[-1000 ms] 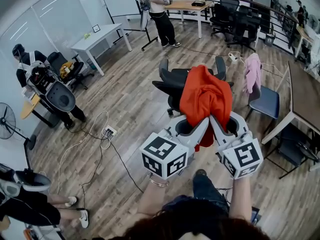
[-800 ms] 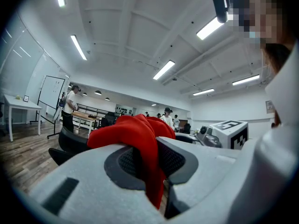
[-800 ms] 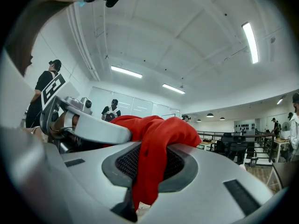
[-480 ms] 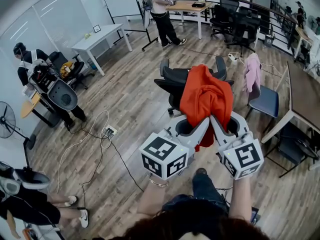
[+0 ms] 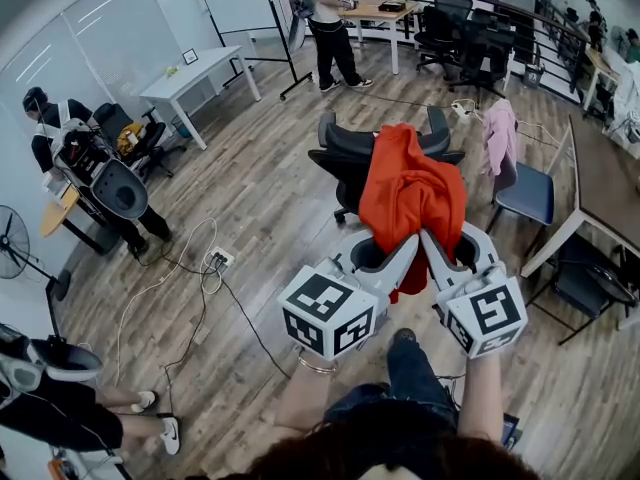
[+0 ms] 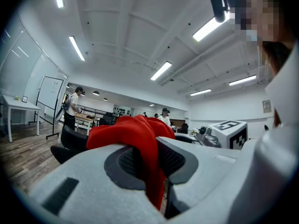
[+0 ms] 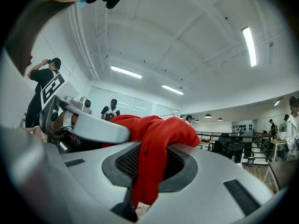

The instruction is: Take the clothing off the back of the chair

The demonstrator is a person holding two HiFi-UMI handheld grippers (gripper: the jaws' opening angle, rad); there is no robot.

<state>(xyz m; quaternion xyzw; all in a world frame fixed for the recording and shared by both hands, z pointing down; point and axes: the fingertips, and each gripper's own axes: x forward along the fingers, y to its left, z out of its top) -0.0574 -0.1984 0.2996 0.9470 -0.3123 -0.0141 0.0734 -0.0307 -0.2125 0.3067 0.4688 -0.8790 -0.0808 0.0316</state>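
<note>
An orange-red garment [image 5: 410, 193] hangs bunched up in front of the black office chair [image 5: 345, 158]. Whether its far end touches the chair back I cannot tell. My left gripper [image 5: 402, 252] and right gripper [image 5: 438, 252] sit side by side, both shut on the garment's near edge. In the left gripper view the red cloth [image 6: 138, 134] is pinched between the grey jaws of the left gripper [image 6: 150, 164], with the chair [image 6: 70, 143] beyond it. The right gripper view shows the cloth [image 7: 156, 132] draped over and clamped in the right gripper [image 7: 148, 169].
A pink garment [image 5: 503, 138] hangs on a blue chair [image 5: 525, 198] beside a wooden table [image 5: 600, 183] at the right. Cables and a power strip [image 5: 218, 261] lie on the floor to the left. People stand at the left and at the far desk [image 5: 375, 8].
Both grippers keep their grip and their place in the head view. The chair and the room behind it have slid slightly up and away.
</note>
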